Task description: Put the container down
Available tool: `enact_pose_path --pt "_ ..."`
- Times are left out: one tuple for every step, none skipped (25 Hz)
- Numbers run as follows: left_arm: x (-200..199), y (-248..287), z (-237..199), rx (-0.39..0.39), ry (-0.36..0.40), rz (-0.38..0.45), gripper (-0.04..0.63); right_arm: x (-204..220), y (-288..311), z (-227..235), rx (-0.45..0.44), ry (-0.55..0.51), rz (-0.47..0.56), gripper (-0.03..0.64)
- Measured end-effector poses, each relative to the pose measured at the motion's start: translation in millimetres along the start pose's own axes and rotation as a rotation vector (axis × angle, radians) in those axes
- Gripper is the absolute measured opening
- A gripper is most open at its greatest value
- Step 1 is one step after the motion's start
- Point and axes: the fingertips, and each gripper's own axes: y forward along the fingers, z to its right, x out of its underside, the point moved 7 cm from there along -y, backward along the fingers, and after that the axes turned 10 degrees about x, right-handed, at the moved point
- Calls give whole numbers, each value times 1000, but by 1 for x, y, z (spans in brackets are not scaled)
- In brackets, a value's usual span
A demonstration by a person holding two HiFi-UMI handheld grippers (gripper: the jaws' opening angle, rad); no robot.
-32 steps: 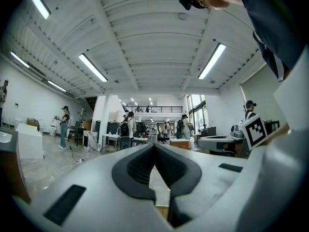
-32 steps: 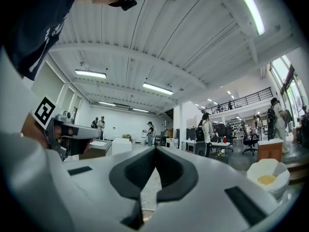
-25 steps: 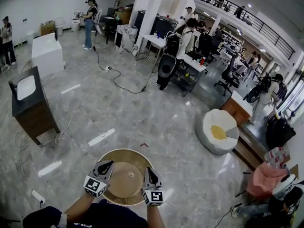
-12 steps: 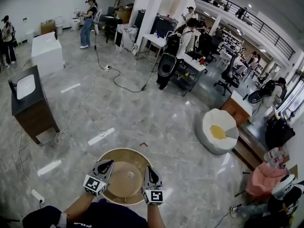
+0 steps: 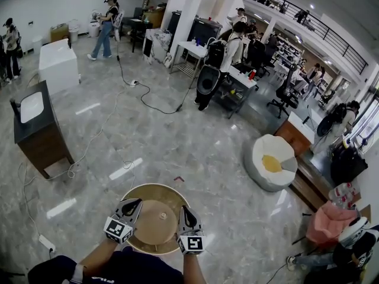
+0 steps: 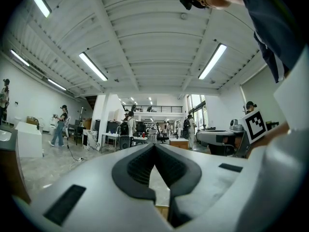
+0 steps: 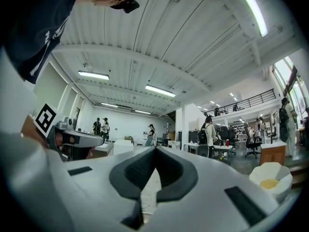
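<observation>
Left tool (image 5: 136, 204), right tool (image 5: 183, 210) pinch container (image 5: 155, 222) rim; cabinet (image 5: 37, 132) left, cable (image 5: 73, 169) beside it, beanbag (image 5: 267, 152) right.

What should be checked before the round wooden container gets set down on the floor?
1. The left tongs closed: ok; a wooden strip shows low between them.
2. The right tongs closed: ok; no wood shows between them.
3. Firm hold on the round wooden container: cannot tell.
4. Grey floor just ahead free of obstacles: ok, only a small red mark.
5. White cable away from the drop spot: ok, off to the left.
6. Container's height above the floor: cannot tell.
</observation>
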Motion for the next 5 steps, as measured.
enact_pose_path --pt "-1 1 0 -1 -1 1 25 -1 1 0 -2 3 5 26" --pt "-2 1 -1 -2 1 -2 25 -1 2 1 -3 6 9 26" --pt "-4 2 -1 -2 5 -7 25 -1 3 2 -4 7 10 26" --pt "-5 2 -1 -3 9 -14 25 -1 4 2 -4 6 8 26" --pt "-7 3 -1 -3 13 -20 25 -1 4 3 -4 5 4 26"
